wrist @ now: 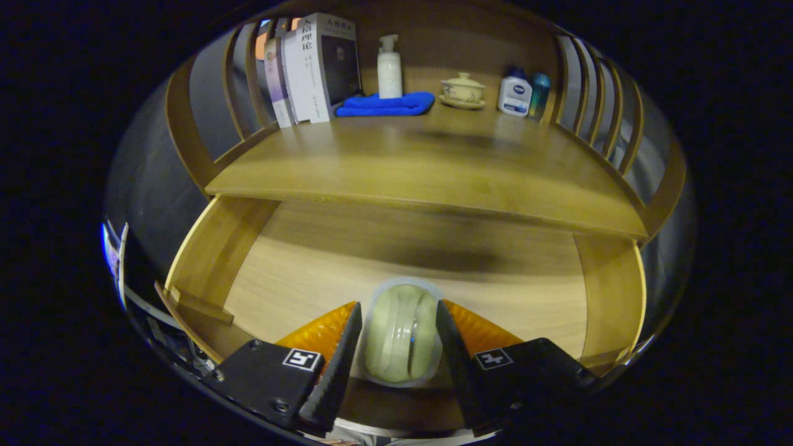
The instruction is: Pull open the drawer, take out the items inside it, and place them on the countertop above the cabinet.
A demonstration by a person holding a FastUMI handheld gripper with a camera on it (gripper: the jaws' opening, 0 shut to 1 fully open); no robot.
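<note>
Pale-green round clear-wrapped item (401, 334) sits clamped between the gripper (399, 337) fingers above the open wooden drawer (310, 266), apparently bound for the wooden countertop (433, 167) beyond.

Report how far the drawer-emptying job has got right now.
Done: the drawer stands pulled open below the countertop. In hand: the gripper has both fingers pressed on a pale green roll in clear wrap, held over the drawer floor. Left: set it on the countertop, where bare wood lies in front of the blue towel and lidded cup. No other item shows on the drawer floor.
</note>
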